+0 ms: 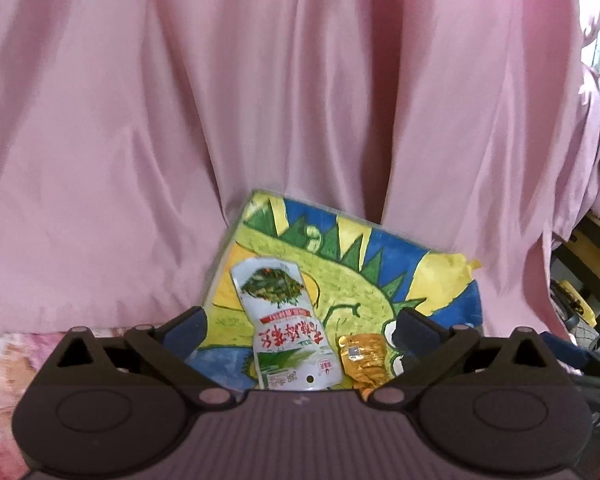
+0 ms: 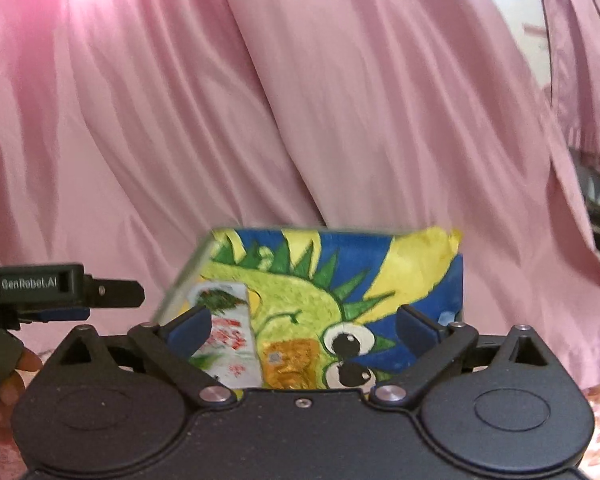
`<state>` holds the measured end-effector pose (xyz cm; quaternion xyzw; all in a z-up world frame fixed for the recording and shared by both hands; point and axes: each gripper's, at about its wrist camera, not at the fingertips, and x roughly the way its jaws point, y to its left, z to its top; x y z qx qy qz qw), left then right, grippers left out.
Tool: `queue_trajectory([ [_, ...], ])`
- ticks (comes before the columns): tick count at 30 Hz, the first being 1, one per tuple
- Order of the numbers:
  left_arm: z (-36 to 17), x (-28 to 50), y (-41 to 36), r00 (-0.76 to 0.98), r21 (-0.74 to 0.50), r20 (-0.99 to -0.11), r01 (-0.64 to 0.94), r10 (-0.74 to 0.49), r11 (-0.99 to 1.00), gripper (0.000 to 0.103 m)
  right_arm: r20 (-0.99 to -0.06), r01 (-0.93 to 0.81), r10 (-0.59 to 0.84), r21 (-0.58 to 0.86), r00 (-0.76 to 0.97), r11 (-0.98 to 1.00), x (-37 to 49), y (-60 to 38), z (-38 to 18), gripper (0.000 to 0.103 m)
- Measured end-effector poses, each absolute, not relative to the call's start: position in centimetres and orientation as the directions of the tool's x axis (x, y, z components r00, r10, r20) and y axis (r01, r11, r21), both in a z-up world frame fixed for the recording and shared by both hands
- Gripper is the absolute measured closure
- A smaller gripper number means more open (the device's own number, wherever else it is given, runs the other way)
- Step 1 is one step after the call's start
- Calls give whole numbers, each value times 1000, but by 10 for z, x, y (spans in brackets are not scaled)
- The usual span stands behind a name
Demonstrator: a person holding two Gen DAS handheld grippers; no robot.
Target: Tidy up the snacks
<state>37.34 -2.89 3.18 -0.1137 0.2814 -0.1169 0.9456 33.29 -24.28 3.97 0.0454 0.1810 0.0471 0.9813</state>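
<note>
Both grippers w/ jaws spread wide, nothing between the pads: left gripper (image 1: 300,330) and right gripper (image 2: 302,330) each released.

Snacks lie flat on a painted board w/ a green-yellow-blue cartoon creature (image 1: 380,264), propped vs. the pink satin curtain (image 1: 180,120). White foil pouch w/ green veg photo and red lettering (image 1: 286,320) sits dead ahead of the left gripper, long axis running 12-to-6, slight lean toward 11. Small gold crinkled wrapper (image 1: 366,356) touches it at 3 o'clock.

From the right wrist view the gold wrapper (image 2: 288,364) is centred at 12, the pouch (image 2: 228,340) toward 10. Judgement: left is better lined up for the pouch, right for the wrapper; jaws would close across the pouch's short width.
</note>
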Motion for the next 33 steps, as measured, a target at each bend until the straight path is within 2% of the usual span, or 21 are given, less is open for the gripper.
queue_trajectory([
  [7, 62, 309, -15, 858, -218, -451, 162, -247, 962, 0, -246, -96, 118, 99, 962, 991, 269, -236, 73, 1],
  [16, 69, 221, -7, 885, -143, -429, 132, -182, 981, 0, -158, -90, 101, 75, 982, 993, 175, -224, 82, 1],
  [33, 36, 97, 2, 888, -80, -449, 75, -103, 994, 0, -194, -60, 65, 28, 979, 998, 54, -199, 37, 1],
])
